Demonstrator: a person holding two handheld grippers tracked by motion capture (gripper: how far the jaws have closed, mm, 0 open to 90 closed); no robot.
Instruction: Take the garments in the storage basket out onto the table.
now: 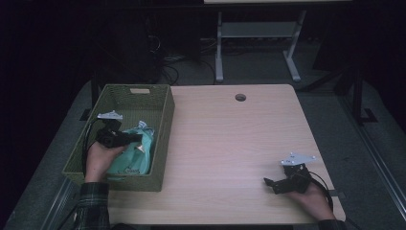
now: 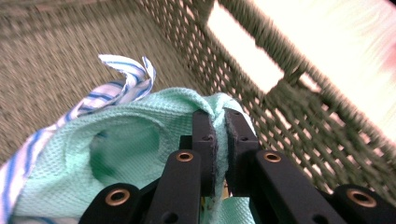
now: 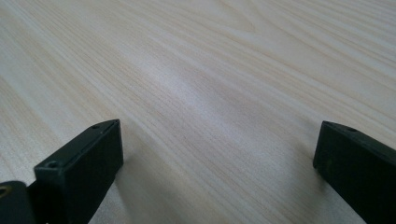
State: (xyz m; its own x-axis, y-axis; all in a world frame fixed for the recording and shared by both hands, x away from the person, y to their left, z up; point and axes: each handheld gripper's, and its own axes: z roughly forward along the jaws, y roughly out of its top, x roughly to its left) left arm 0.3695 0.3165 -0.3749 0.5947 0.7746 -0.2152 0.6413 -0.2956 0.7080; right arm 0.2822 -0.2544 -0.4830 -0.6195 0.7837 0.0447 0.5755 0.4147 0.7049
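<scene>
So our left gripper [image 2: 219, 140] is clamped tight on a fold of the mint-green cloth [image 2: 140, 140], jaws pinched nearly together with just the fabric bunched between the pads. You can see it dead centre in the left gripper view, the cloth ridged up right where the jaws bite. We'd guess the grip is on a raised fold because that's the easiest bit to catch on something floppy.

Just past the jaws, toward the upper left of that frame, a blue-striped white cloth [image 2: 122, 77] curls up from under the green one, so there's more than one rag in the pile. It looks like it's riding along on the edge, which could drag it out too.

Behind all that is the woven wall of the green basket [image 2: 299, 107], with its handle slot showing bright in the upper middle. In the high view the basket [image 1: 165, 120] sits at the left of the frame on the wooden table [image 1: 230, 143], the cloth [image 1: 136, 151] still inside it, low in the near end.

Our right gripper [image 1: 272, 184] is parked at the lower right, jaws spread wide over bare tabletop, holding nothing. Probably just waiting its turn.
</scene>
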